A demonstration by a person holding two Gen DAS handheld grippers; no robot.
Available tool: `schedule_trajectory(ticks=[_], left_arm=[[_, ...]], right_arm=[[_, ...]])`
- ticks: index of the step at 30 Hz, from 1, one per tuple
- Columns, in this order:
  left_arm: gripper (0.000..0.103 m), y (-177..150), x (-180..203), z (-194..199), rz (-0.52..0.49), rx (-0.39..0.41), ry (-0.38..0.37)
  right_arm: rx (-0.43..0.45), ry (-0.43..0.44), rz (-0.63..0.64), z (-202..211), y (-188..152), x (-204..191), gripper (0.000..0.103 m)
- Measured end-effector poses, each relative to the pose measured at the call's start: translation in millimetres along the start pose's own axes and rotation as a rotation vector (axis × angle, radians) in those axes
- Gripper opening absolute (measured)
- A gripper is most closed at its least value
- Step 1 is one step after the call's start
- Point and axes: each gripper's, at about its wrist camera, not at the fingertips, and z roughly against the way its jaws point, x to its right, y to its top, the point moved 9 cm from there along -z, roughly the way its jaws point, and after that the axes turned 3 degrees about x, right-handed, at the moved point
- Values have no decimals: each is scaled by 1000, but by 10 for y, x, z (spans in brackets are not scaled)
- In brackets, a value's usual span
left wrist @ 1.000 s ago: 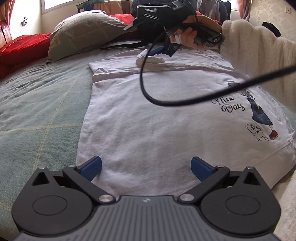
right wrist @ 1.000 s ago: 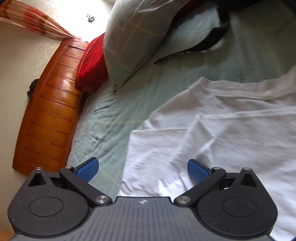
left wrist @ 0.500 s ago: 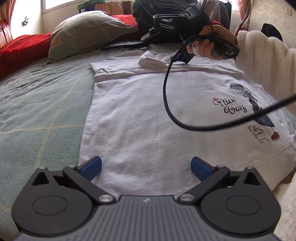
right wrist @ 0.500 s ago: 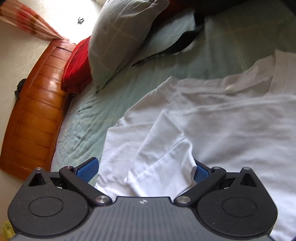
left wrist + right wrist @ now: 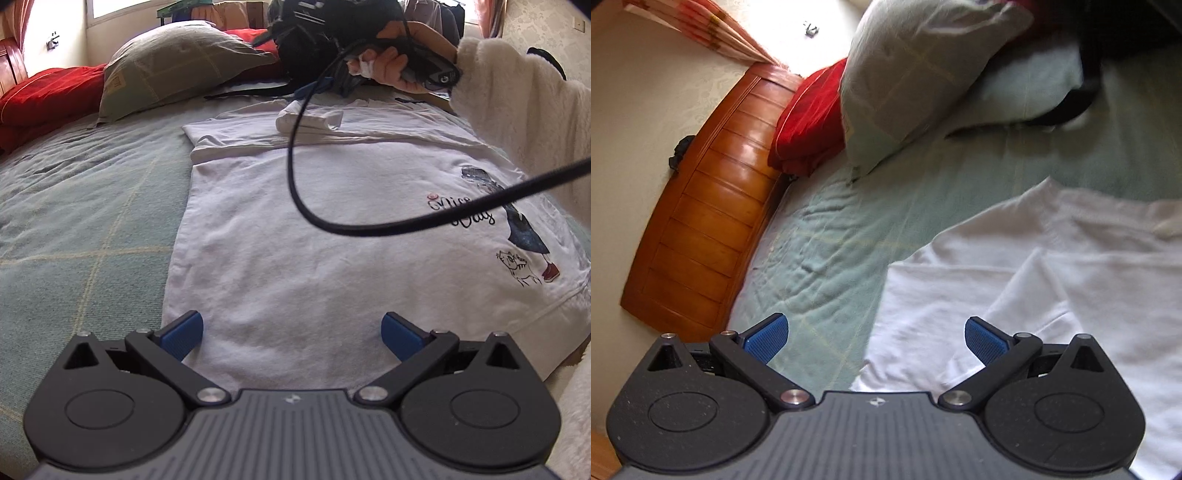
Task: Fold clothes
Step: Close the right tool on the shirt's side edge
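On the bed [image 5: 74, 206], the white T-shirt [image 5: 332, 258] lies flat, sleeve folded inward. Left tongs [image 5: 291, 332] spread above its hem; right tongs [image 5: 873, 339] spread, empty, above the folded sleeve.

I'm looking at a white t-shirt [image 5: 295, 229] with a dark blue figure print and black script, lying on a pale green bedspread [image 5: 81, 206] with thin cream checks. Beyond the shirt: grey-green pillow [image 5: 173, 62], red cushion [image 5: 48, 92]. My finger pads [image 5: 183, 334] are blue.
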Motion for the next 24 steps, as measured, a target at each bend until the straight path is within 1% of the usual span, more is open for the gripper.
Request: schedule_trajectory(ticks=[4,8,10,12,15,16,19,22,24], left_arm=[[102,-2,-3,-2,-2,1,0],[102,6,6,4,-6,1,2],[102,13,13,8,-8,2,3],[102,20,19,13,-10,2,4],[102,29,27,20,-13,3,6],[102,30,26,23,-12,3,7],[102,30,9,26,-11,2,13],[102,32,-13,28,-7,2,17],[102,30,-23,24,-6,0,20]], right_arm=[[39,-111,-15,212,24,303,103],[12,-208,-68,286,-60,657,103],[-13,-203,-93,249,-143,745,103],[-16,-182,-82,203,-197,704,103],[-69,-89,-106,49,-261,569,103],[-81,-85,-93,-10,-274,528,103],[-78,-68,-62,-153,-258,391,103],[-66,0,-64,-243,-202,210,103],[-61,31,-42,-309,-155,63,103]])
